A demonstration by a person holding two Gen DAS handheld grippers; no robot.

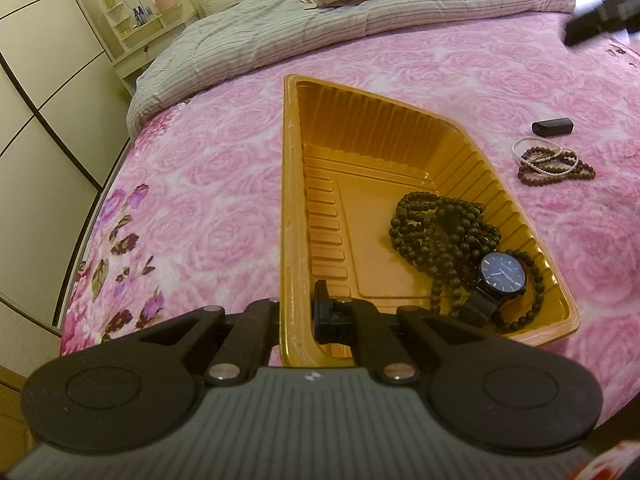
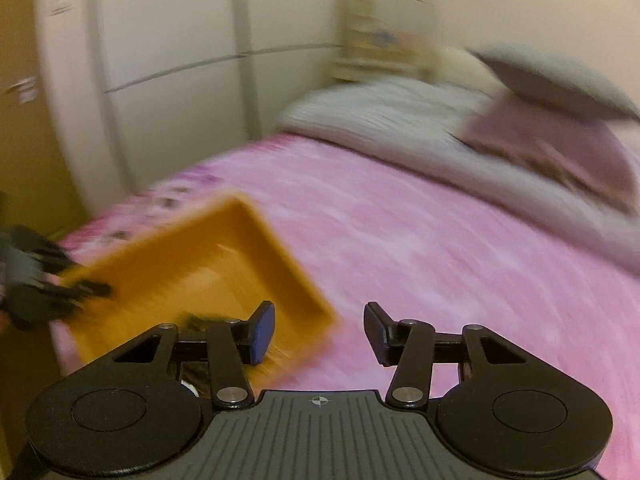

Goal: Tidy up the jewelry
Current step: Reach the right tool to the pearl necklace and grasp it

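Here, left tongs clamped on the near rim of the orange tray, resting on the pink floral bed. Inside the tray, at its near right: a dark bead necklace and a black watch lying on it. Right of the tray, apart on the bed: 1 heap of bead bracelets and, just beyond, a small black case. Right tongs parted, nothing between them, above the bed by the tray's right edge; view blurred.

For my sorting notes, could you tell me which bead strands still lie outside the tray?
The small bracelet pile on the pink blanket, beside the tray; the dark necklace lies inside it.
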